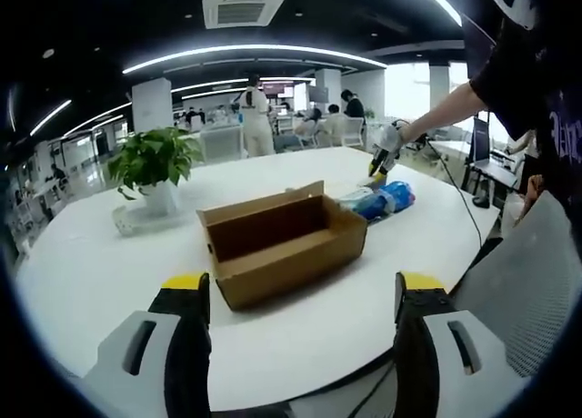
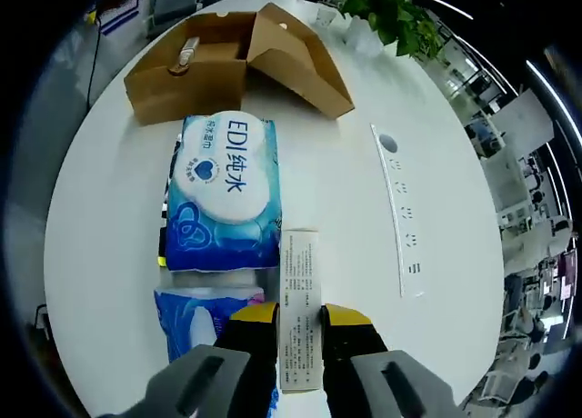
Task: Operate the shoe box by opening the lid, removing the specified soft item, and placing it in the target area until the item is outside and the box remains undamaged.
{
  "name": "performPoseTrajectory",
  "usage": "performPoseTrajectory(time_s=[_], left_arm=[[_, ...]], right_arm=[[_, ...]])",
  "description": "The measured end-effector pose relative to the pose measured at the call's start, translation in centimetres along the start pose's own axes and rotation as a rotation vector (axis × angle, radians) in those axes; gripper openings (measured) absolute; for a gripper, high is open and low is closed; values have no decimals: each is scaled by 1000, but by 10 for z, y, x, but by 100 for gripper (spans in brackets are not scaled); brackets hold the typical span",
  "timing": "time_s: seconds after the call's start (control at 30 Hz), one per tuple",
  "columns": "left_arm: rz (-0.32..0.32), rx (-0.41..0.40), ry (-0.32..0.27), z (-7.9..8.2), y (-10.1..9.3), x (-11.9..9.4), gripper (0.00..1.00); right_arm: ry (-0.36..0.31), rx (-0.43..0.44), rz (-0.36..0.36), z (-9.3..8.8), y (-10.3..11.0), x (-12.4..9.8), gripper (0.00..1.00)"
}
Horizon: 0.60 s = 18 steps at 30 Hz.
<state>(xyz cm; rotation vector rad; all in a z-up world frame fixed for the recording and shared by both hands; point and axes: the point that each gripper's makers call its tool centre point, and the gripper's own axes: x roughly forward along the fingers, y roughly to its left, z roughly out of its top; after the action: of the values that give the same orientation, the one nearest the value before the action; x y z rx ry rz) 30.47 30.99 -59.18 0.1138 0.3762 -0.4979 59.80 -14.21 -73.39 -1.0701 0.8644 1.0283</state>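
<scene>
Box (image 1: 282, 241) open on table (image 1: 82, 273), lid back. Wipes pack (image 2: 224, 193) outside, near it. R gripper (image 2: 300, 323) pinching paper slip (image 2: 301, 309); L gripper (image 1: 300, 291) wide, empty.

Brown cardboard shoe box (image 1: 282, 245) sits open on the white table, lid (image 2: 300, 59) flipped back & resting tilted on the tabletop behind the box. In the right gripper view a small tan object lies inside against one wall. Soft item is out: blue/white wipes pack (image 2: 223, 191), printed "EDI", lies flat just beside the box, not touching. In the left gripper view the pack (image 1: 382, 200) is right of the box.
</scene>
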Motion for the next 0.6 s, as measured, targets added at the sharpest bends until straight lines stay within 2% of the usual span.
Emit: performPoseTrajectory(time_s=[0.13, 0.23, 0.6], left_arm=[[-1, -4, 0, 0, 0, 0, 81], [-2, -6, 2, -1, 0, 0, 80], [-8, -5, 5, -1, -1, 0, 80]], right_arm=[[55, -25, 2, -16, 2, 2, 13], [55, -5, 1, -19, 1, 0, 13], [84, -37, 0, -31, 3, -4, 14]])
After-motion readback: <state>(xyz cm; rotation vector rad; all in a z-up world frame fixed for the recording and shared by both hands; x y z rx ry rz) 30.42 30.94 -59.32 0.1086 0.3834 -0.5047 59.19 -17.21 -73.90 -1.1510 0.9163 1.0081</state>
